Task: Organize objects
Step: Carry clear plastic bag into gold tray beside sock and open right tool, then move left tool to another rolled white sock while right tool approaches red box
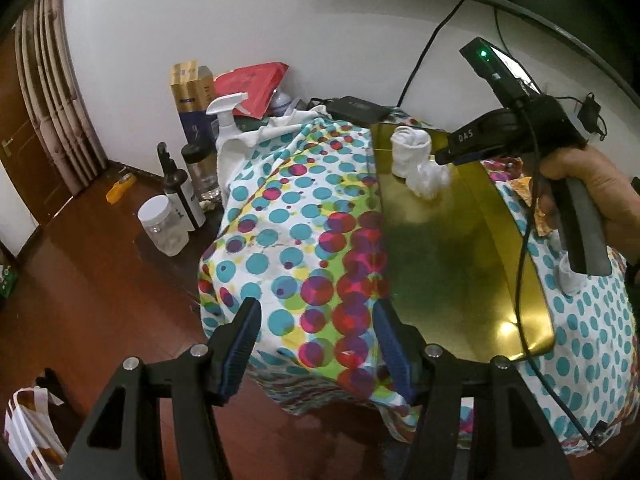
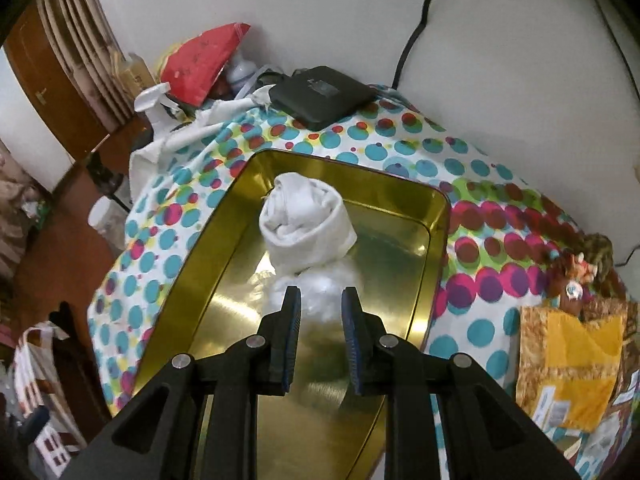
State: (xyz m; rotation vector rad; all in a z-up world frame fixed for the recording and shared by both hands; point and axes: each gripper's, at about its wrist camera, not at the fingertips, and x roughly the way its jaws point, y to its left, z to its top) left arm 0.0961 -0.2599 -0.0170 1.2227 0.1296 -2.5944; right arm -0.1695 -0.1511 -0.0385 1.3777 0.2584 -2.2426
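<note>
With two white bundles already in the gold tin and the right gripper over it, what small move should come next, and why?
Probably pull the right gripper back out of the tin: its jaws are open and empty, and the rolled sock and fluffy bundle already lie inside. Another white item lies outside on the cloth.

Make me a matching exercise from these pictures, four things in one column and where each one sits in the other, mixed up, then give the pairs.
Things:
1. rolled white sock
2. black box
3. spray bottle
4. yellow packet

Places:
A. left of the dotted cloth
B. inside the gold tin
C. far end of the cloth, by the wall
D. right of the tin, on the cloth

Pairs: 1-B, 2-C, 3-A, 4-D
</note>
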